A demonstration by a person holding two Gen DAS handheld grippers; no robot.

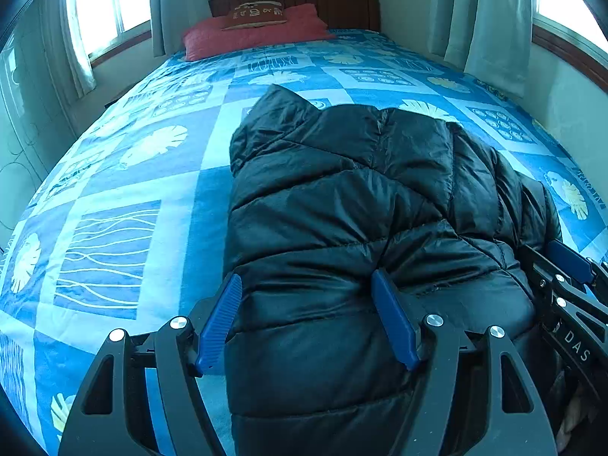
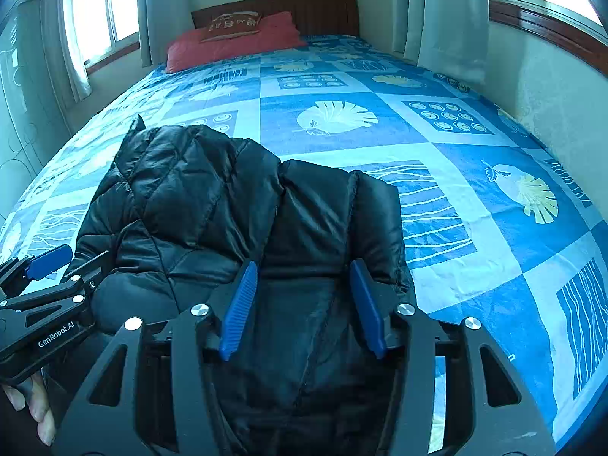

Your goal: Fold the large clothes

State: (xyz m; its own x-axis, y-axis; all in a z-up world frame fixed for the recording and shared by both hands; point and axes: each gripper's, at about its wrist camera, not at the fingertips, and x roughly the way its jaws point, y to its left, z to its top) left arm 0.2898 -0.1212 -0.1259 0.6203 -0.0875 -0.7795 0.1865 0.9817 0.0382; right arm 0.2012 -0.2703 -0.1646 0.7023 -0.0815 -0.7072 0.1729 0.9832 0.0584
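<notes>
Left claw [image 1: 306,319] over jacket [image 1: 342,197], contact perhaps hidden.

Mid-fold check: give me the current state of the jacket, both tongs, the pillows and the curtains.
Black puffer jacket: folded into a bundle, lying on the bedspread.
Left tongs: open, straddling the jacket's near left edge.
Right tongs: open, jacket fabric between the fingers.
Red pillow: flat at the headboard, small cushion on top.
Curtains: drawn aside.
</notes>
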